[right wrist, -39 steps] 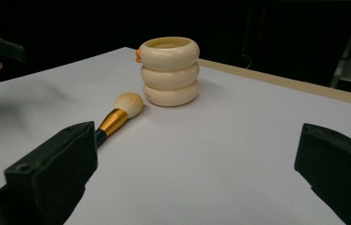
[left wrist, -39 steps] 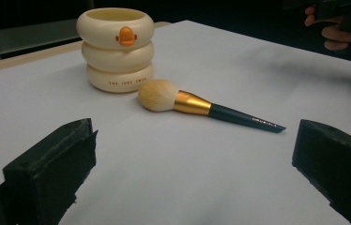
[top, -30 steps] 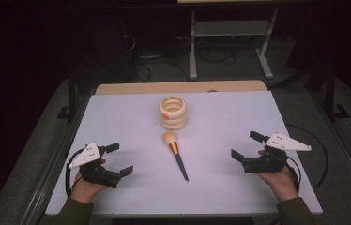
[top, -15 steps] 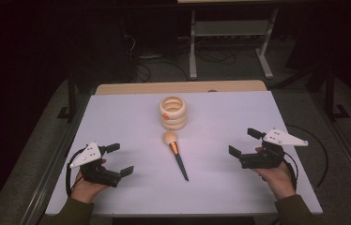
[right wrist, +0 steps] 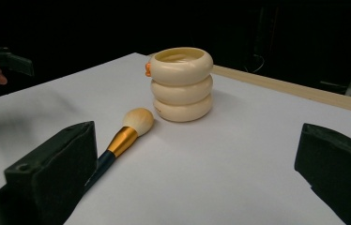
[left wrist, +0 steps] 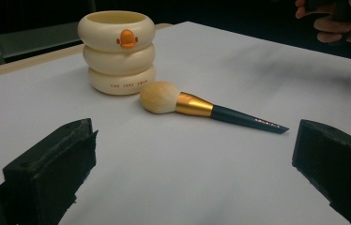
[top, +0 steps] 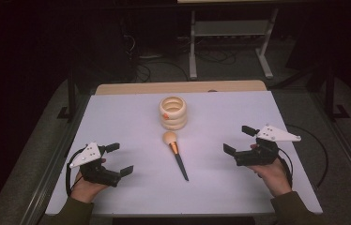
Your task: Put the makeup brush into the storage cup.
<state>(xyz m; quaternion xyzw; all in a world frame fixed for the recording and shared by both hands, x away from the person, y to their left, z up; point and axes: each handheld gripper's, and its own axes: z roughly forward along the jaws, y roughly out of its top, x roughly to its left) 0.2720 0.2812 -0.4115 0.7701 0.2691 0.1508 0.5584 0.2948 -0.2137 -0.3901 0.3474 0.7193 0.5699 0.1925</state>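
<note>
Centrally, cream-bristled brush (top: pixel 175 154), gold ferrule, dark handle, near ringed cream holder (top: pixel 172 112); both grippers wide, empty.

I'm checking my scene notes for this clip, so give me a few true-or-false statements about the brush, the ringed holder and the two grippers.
1. The makeup brush with cream bristles, gold ferrule and dark handle lies flat on the white table. True.
2. The brush stands inside the cream three-ring holder. False: it lies in front of the holder.
3. The left gripper grips the brush. False: its jaws are open and hold nothing.
4. The right gripper is open. True.
5. The holder bears an orange mark. True.
</note>
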